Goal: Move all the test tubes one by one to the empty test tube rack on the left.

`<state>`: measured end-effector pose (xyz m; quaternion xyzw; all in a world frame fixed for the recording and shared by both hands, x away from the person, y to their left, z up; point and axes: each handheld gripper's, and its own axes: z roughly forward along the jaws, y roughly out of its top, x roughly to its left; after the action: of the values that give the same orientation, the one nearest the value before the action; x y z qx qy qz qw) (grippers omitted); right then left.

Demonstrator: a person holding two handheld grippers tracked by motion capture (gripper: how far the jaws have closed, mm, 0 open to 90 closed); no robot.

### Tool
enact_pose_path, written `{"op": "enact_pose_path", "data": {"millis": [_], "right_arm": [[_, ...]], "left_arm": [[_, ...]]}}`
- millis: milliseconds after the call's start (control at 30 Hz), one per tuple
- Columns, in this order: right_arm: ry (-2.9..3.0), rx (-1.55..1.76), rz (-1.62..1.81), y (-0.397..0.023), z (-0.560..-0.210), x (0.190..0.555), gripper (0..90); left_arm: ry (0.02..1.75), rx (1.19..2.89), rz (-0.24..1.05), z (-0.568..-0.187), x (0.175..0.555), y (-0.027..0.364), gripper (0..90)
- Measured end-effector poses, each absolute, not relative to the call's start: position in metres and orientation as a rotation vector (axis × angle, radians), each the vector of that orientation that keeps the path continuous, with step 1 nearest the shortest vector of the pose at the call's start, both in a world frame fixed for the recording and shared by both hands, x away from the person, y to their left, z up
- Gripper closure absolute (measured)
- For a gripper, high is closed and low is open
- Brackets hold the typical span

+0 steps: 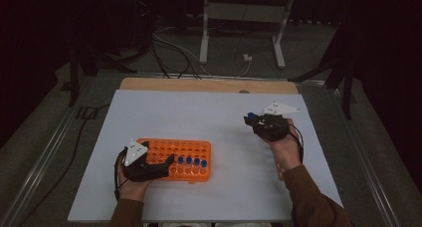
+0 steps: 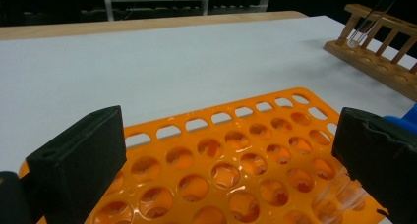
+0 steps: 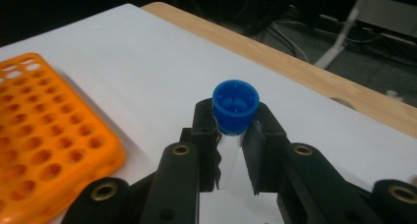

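- High view looks forward and down from above onto the white-topped table [image 1: 209, 112]
- Left gripper view sits low, close over the orange plastic many-holed rack [image 2: 236, 155]
- Right gripper view shares that rack [image 3: 44, 130] at its left

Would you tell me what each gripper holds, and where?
The right gripper grips a blue-capped tube just below its cap; the left gripper holds nothing.
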<state>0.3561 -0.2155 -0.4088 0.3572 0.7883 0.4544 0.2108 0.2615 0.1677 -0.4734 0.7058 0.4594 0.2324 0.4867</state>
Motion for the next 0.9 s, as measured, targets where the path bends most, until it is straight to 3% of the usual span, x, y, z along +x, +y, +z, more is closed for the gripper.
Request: {"op": "enact_pose_path", "data": {"millis": [900], "right_arm": [[2.333,0.951,1.417,-0.151,-0.398,0.357,76.9]], "left_arm": [[1.01,1.71,0.537,-0.435,0.289,0.155,1.4]]}}
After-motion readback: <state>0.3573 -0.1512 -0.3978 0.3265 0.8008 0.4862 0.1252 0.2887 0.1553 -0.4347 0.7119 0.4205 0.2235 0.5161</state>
